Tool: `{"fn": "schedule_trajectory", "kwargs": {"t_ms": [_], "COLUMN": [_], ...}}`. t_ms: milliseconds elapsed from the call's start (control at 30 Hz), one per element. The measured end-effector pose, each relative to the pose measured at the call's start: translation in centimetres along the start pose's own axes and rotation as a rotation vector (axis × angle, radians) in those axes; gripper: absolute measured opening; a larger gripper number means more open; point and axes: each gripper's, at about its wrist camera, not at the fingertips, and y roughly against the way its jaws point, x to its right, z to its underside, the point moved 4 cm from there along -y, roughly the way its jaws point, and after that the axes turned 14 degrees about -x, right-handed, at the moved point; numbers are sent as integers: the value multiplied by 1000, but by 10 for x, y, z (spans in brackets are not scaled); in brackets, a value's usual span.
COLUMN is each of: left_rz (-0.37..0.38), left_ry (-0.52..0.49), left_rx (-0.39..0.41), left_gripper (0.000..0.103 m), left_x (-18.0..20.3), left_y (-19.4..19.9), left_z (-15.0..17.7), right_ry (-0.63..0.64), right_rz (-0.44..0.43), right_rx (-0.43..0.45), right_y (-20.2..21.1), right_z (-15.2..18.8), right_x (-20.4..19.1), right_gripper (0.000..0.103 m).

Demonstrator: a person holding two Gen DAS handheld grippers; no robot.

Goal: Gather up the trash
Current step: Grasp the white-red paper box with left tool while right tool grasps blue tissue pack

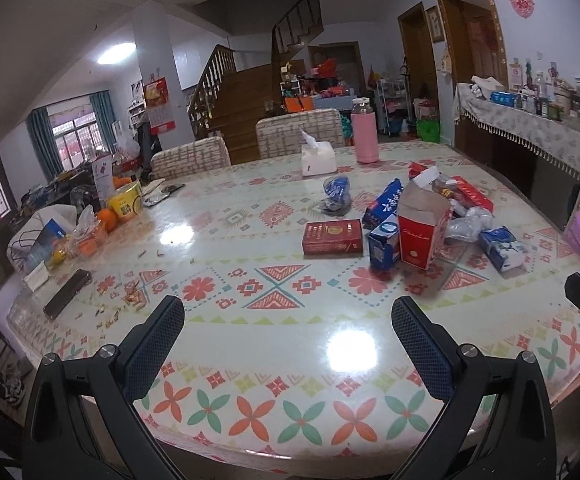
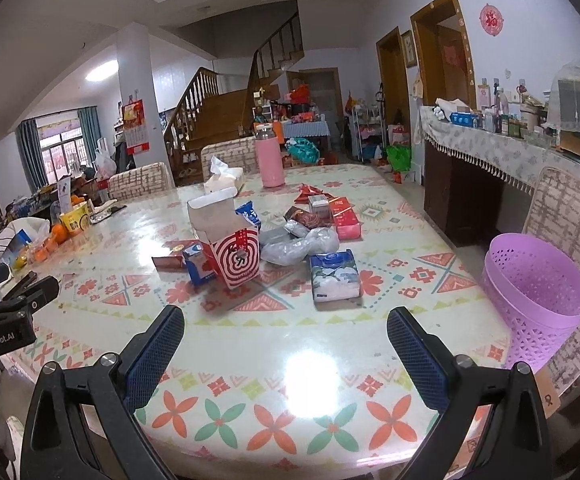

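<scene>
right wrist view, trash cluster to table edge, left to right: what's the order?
Flat red box → small blue carton → open red-and-white swirl box → crumpled clear plastic → blue tissue pack → purple basket at the table's right edge.

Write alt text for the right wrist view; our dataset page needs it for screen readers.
The open right gripper hovers over a patterned table, facing a pile of empty cartons and wrappers. A purple basket sits at the table's right edge.
</scene>
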Motion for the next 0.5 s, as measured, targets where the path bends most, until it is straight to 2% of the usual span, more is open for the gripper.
{"fn": "schedule_trajectory", "kwargs": {"t_ms": [333, 500], "left_rz": [66, 106], "left_ry": [46, 32], "left_rx": [-96, -134], "left_gripper": [103, 103], "left_x": [-11, -9], "left_y": [-48, -76], "left_z": [-25, -43], "right_ry": [-21, -54], "right_rz": [2, 0], "right_rx": [-91, -139], "right_y": [-37, -65], "right_z": [-22, -38], "right_x": [7, 20], "right_gripper": [103, 103]}}
